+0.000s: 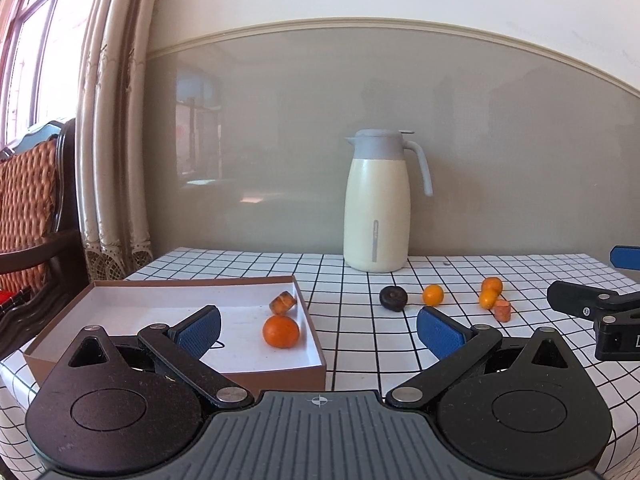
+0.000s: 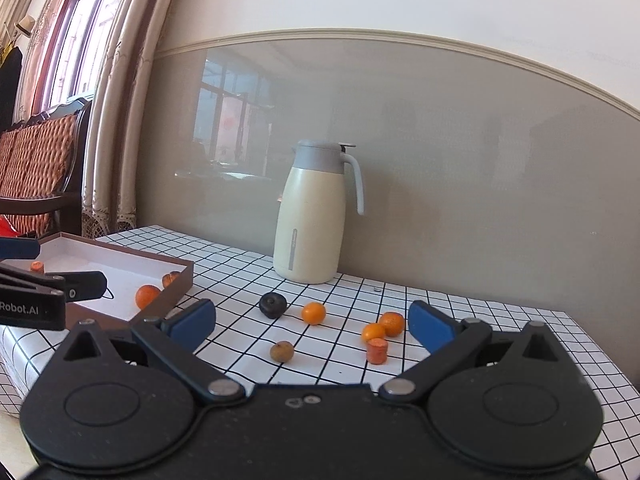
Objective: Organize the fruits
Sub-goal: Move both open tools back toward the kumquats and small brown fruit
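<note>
brown box [image 1: 120, 300] white inside, holds an orange [image 1: 281, 331]; more fruit loose right of box; left gripper [image 1: 318, 330] and right gripper [image 2: 312, 322] both spread wide, holding nothing

The white surface with black grid lines [image 2: 460, 312] has open room to the right of the fruits. A tall cream thermos jug with grey lid [image 2: 310, 216] stands at the back wall. The shallow brown cardboard box with white inside [image 1: 200, 304] has low walls and open top.
</note>
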Demonstrator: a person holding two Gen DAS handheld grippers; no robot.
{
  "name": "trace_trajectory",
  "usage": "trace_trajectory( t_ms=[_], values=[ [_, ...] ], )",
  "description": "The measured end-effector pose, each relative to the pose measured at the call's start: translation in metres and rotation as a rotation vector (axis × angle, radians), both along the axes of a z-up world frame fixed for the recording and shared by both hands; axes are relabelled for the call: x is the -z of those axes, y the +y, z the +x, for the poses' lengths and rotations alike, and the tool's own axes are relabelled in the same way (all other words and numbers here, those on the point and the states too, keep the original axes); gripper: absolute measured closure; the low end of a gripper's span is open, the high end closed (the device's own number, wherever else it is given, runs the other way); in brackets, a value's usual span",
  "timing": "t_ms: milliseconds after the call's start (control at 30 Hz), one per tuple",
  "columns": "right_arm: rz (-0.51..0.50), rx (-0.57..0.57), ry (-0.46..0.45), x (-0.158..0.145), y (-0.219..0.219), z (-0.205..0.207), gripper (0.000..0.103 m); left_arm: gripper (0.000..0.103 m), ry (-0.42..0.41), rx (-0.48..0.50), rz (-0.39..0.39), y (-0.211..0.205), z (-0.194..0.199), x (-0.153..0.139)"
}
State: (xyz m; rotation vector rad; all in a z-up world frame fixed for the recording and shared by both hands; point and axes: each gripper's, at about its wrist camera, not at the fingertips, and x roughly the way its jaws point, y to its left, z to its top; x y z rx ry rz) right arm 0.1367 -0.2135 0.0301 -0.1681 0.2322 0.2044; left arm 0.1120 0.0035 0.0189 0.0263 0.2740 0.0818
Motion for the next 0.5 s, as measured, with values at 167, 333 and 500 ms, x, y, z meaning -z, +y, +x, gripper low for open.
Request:
trace_trajectory(
  t_ms=[167, 333, 500],
  values=[
    [0.002, 0.023, -0.002, 0.0, -0.013, -0.003, 0.006, 0.0, 0.0, 0.033, 0.0, -0.015, 0.003, 0.002],
    [0.005, 0.043, -0.003, 0.002, -0.027, -0.004, 0.006, 0.0, -0.001, 0.054, 0.001, -0.028, 0.007, 0.004],
    [0.004, 0.067, 0.005, 0.006, -0.042, -0.003, 0.006, 0.0, 0.012, 0.066, -0.001, -0.042, 0.013, 0.008]
  ],
)
